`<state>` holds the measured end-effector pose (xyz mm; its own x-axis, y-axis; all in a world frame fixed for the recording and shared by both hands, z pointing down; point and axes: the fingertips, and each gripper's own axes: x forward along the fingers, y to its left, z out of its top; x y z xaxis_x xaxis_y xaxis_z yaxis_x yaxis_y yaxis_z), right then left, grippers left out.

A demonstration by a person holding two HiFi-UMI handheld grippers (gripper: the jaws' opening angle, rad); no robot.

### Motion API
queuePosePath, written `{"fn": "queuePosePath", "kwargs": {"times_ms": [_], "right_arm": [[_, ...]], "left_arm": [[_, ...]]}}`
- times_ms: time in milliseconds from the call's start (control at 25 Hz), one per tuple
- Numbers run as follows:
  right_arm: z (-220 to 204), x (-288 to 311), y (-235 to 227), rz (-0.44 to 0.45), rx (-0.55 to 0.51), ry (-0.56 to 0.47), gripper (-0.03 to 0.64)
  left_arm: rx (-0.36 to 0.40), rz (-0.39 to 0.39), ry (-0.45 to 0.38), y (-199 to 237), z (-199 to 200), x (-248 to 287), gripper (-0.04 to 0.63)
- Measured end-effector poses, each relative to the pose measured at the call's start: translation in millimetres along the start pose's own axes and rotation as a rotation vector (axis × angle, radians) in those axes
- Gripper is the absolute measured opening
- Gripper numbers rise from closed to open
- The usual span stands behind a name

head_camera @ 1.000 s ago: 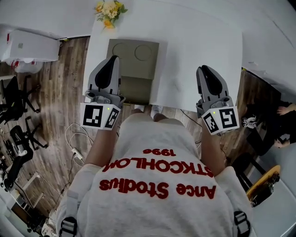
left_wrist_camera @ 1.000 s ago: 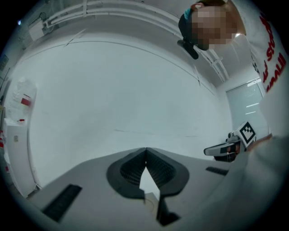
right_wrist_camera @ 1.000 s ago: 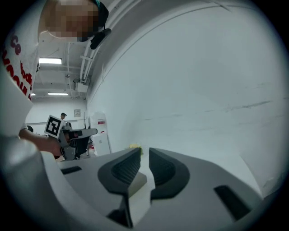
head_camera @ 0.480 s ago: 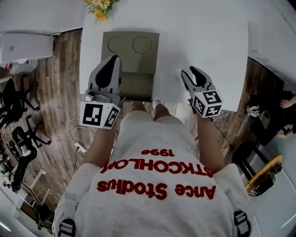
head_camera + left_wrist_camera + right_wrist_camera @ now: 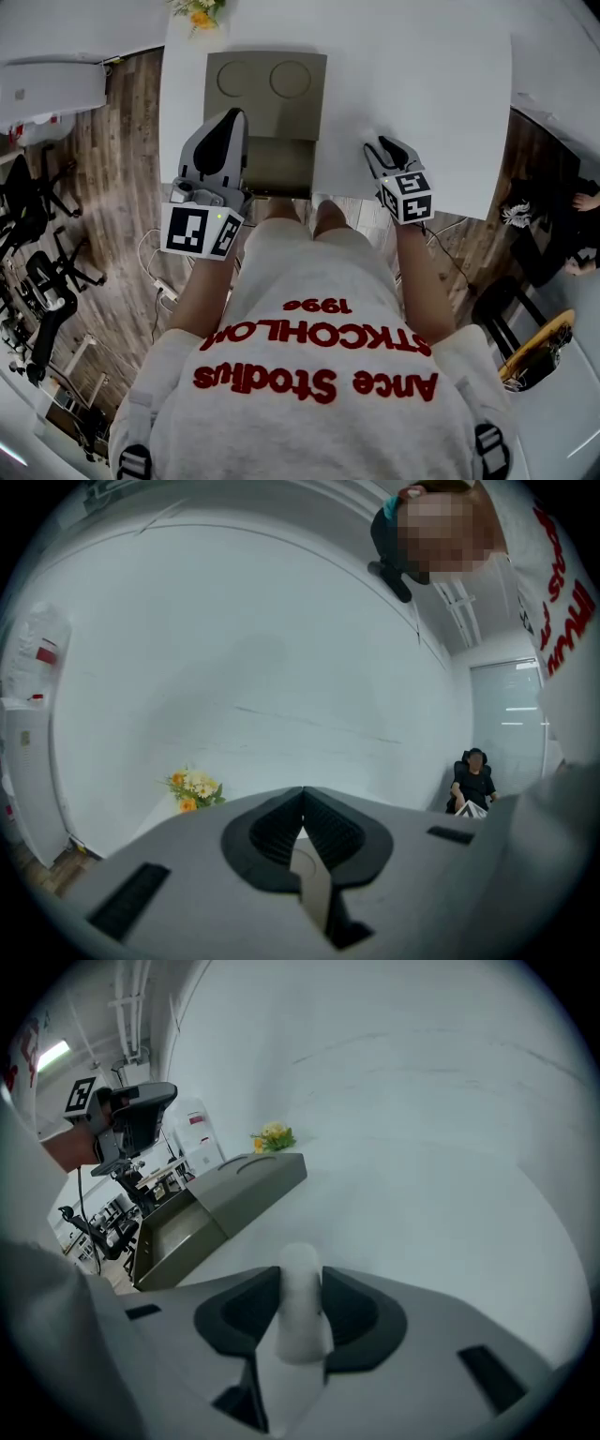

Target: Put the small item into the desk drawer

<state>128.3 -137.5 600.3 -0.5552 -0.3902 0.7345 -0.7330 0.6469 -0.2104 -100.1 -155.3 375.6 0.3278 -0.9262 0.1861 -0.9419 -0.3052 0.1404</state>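
Pale grey sweatshirt [image 5: 309,277] — red lettering [image 5: 317,382], black strap buckles [image 5: 137,459] at shoulders

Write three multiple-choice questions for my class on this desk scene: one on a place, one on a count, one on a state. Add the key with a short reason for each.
1. Where does the bunch of yellow and white flowers stand?
A. at the far left corner of the white desk
B. inside the drawer
C. on the wooden floor

2. How many circles mark the top of the olive-grey drawer unit?
A. one
B. two
C. four

3. The unit's drawer is:
A. pushed shut
B. taken out and laid on the floor
C. pulled open

Key: 1 A, the head view shows the flowers at the desk's far left edge. 2 B, two circles lie side by side on the unit's top. 3 C, the drawer's tray juts out toward the person.
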Motion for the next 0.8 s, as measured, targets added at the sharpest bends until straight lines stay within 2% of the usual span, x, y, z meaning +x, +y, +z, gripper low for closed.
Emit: {"fn": "queuePosePath", "kwargs": {"times_ms": [160, 320, 680, 800], "right_arm": [[4.8, -4.2, 0.5, -0.003, 0.020, -0.020, 0.135], [26.0, -17.4, -3.7, -0.013, 0.050, -0.103, 0.133], [126.2, -89.9, -5.7, -0.092, 0.020, -0.483, 0.130], [151.4, -118.3, -4.3, -0.101, 0.041, -0.605, 0.129]], "left_arm": [[0.003, 0.004, -0.008, 2.4, 4.3, -1.6, 0.008], [0.010, 0.010, -0.023, 4.6, 9.0, -2.7, 0.008], [0.048, 0.019, -0.075, 9.3, 33.4, 1.7, 0.008], [0.062, 0.014, -0.097, 9.2, 41.1, 2.0, 0.008]]}}
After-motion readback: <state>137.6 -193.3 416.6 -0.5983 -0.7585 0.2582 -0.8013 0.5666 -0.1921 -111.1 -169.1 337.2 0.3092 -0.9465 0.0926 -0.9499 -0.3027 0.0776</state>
